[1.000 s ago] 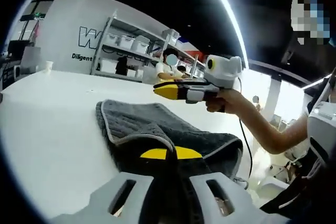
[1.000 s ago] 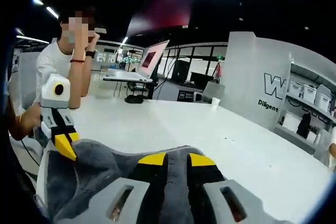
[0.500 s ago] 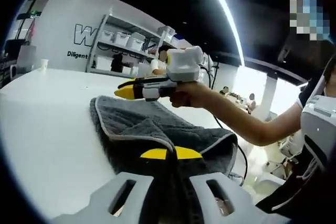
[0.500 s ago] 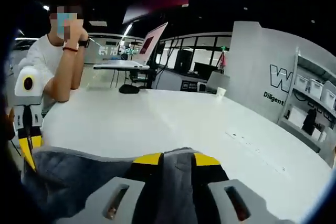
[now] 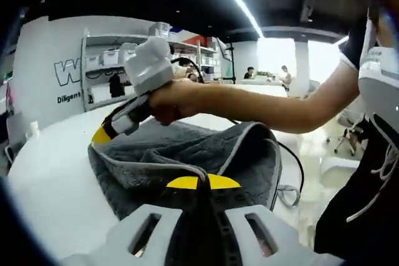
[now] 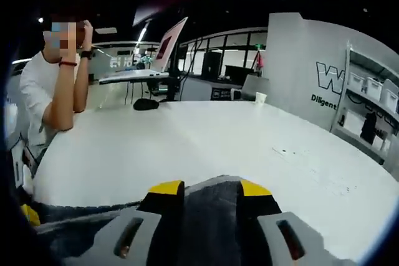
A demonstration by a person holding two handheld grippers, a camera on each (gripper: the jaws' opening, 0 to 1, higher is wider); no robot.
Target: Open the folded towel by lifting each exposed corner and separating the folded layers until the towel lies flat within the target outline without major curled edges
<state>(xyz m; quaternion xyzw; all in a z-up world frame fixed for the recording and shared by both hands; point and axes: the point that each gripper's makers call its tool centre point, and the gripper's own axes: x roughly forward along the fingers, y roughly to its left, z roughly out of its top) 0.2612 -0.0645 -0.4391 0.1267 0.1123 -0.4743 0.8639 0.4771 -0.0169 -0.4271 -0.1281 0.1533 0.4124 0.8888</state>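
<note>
Jaws of the left gripper (image 5: pixel 202 183), yellow-tipped, stand pressed together on a fold of the grey towel (image 5: pixel 187 160); the cloth runs down between them toward the camera, so that tool is clamped on it. From the left gripper view the towel spreads forward over the white table (image 5: pixel 53 179), bunched and layered, with a pale piped hem curving across the near layer and another looping round the raised fold on the right side. Farther across the cloth, the right gripper (image 5: pixel 103 134) comes in from above, held in a person's hand (image 5: pixel 171 99) at the end of a bare forearm; its yellow tip sits at the far edge of the towel, at the table surface. In the right gripper view its own jaws (image 6: pixel 202 189) rise with a band of grey towel (image 6: pixel 209 213) filling the narrow gap between the yellow tips, so it too has a pinch of the fabric. Beyond those tips the white table (image 6: pixel 206 138) stretches out bare and round-edged. A seated person in a white shirt (image 6: pixel 37 98) leans an elbow on its far rim. Behind stand an open laptop (image 6: pixel 159 54) on another desk, a paper cup (image 6: pixel 260 98), and a grey wall with lettering (image 6: pixel 330 82) beside shelving with bins (image 5: pixel 103 60).
</note>
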